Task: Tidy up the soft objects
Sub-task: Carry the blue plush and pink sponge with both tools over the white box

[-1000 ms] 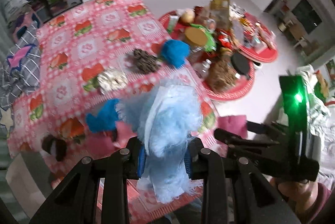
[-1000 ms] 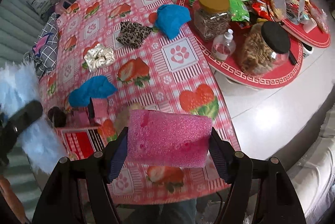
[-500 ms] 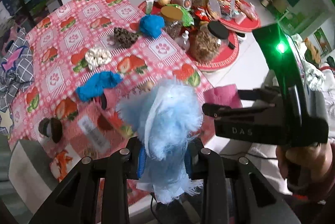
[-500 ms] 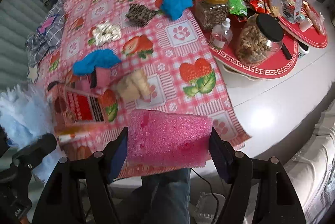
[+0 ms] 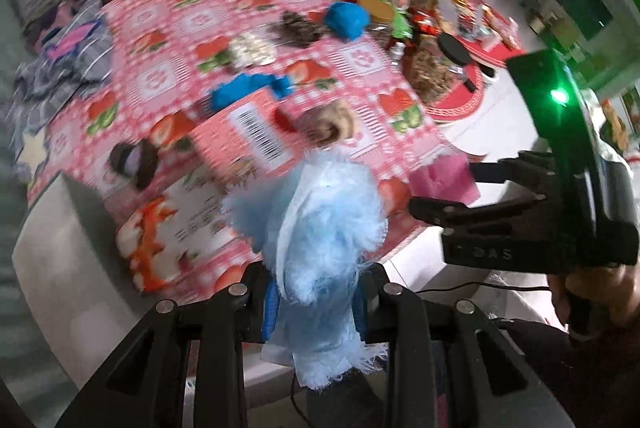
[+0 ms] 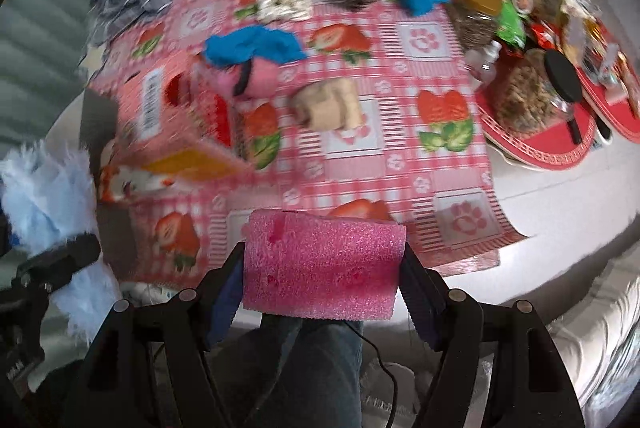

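Two grippers hold soft things off the table. The left gripper (image 5: 316, 302) squeezes the fluffy blue cloth (image 5: 320, 224). The right gripper (image 6: 322, 288) squeezes the pink sponge (image 6: 322, 264). Both have pulled back from the box (image 6: 168, 120), now at 10 o'clock, so nothing has been put away yet.

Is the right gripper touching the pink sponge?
Touching. The right wrist view shows both fingers pressed against the ends of the pink sponge, held by the right gripper.

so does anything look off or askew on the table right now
Yes: the pink printed cardboard box near the table's front corner sits tilted rather than flat on the strawberry tablecloth, barcode side up. Nothing looks spilled, though both views are blurred.
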A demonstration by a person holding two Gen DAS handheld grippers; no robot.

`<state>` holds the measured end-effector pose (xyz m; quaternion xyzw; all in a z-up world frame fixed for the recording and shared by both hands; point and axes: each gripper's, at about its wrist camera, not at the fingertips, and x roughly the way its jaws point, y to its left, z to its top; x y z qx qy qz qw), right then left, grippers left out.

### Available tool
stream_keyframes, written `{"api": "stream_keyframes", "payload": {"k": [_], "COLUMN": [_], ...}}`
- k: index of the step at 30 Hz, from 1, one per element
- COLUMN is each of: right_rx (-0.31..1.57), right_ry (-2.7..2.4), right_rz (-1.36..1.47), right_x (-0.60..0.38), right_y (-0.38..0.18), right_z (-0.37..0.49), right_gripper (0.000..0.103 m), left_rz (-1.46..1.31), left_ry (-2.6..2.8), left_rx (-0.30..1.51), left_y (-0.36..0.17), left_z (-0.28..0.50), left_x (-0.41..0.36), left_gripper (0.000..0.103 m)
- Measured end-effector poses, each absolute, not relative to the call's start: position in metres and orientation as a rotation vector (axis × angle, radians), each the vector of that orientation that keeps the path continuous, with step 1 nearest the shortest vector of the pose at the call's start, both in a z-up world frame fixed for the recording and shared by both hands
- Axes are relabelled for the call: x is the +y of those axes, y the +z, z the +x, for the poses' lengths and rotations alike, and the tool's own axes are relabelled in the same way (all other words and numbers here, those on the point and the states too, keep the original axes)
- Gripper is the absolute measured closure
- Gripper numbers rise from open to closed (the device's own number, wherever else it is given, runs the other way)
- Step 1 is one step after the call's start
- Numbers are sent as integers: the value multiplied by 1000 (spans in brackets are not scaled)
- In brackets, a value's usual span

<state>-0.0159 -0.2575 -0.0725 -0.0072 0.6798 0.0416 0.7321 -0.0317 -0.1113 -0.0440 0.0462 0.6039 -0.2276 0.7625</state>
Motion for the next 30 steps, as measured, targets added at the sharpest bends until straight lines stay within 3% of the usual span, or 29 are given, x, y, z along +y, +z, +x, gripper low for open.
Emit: {"api": "stream_keyframes", "payload": {"k": [30], "right_rx": [1473], "right_ry": [545], "right_rz": [-398], "right_x": [-70], "right_y": [-65], "right_z": [-15], "right_gripper": [31], "left_rz": [-301], "left_ry": [34], "left_rx": [1270], "left_y": [-53], "left_z": [-69], "left_x": [79], "left_gripper": [71]}}
